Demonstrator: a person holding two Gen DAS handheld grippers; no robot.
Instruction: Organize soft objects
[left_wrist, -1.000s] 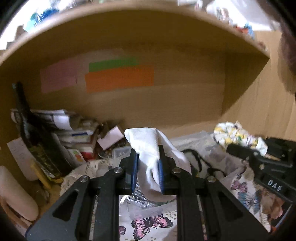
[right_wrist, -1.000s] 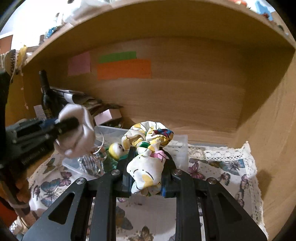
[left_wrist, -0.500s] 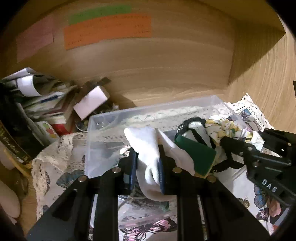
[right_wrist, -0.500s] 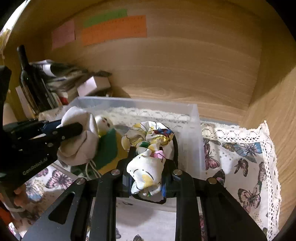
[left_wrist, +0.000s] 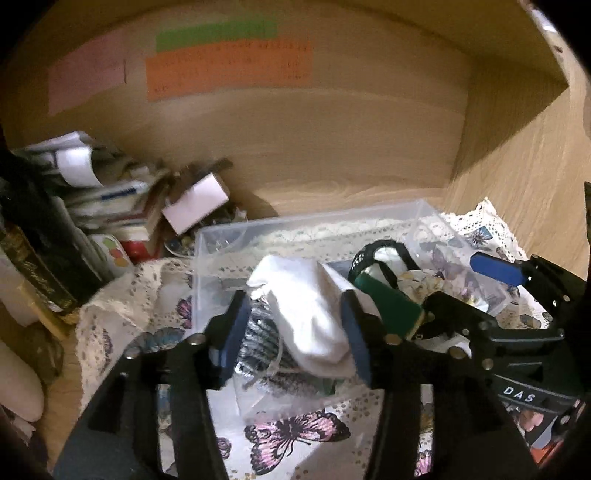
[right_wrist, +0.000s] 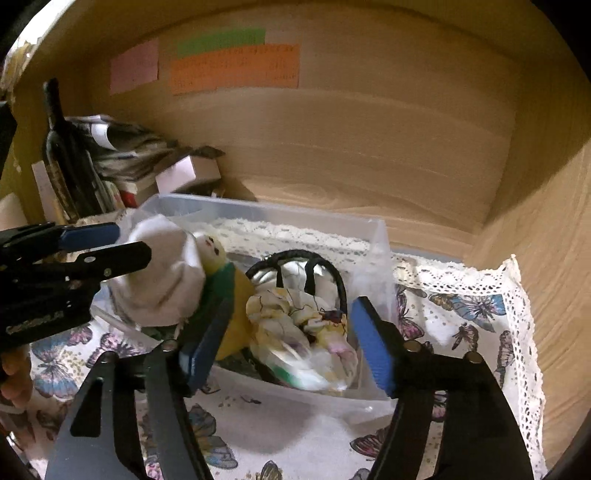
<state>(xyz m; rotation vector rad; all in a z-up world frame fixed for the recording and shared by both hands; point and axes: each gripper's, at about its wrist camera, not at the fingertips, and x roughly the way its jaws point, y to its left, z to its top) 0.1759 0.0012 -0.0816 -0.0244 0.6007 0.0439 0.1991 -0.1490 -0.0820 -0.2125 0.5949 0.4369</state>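
A clear plastic bin (left_wrist: 295, 225) (right_wrist: 266, 214) stands on a butterfly-print cloth in a wooden shelf. My left gripper (left_wrist: 295, 332) is open over the bin's left part, and a white cloth (left_wrist: 310, 310) (right_wrist: 162, 280) lies between its spread fingers. My right gripper (right_wrist: 288, 339) is open over the bin's right part, and a floral scrunchie (right_wrist: 303, 325) lies loose between its fingers inside the bin. A small doll in green and yellow (right_wrist: 221, 273) and a black strap (right_wrist: 295, 258) also lie in the bin.
A dark bottle (right_wrist: 62, 147), stacked papers and a small white box (left_wrist: 195, 203) crowd the shelf's back left. The shelf's wooden back and right wall (right_wrist: 546, 221) close in. The lace-edged cloth (right_wrist: 461, 302) extends right of the bin.
Both grippers have opened. The white cloth and the floral scrunchie now sit loose in the bin between spread fingers.
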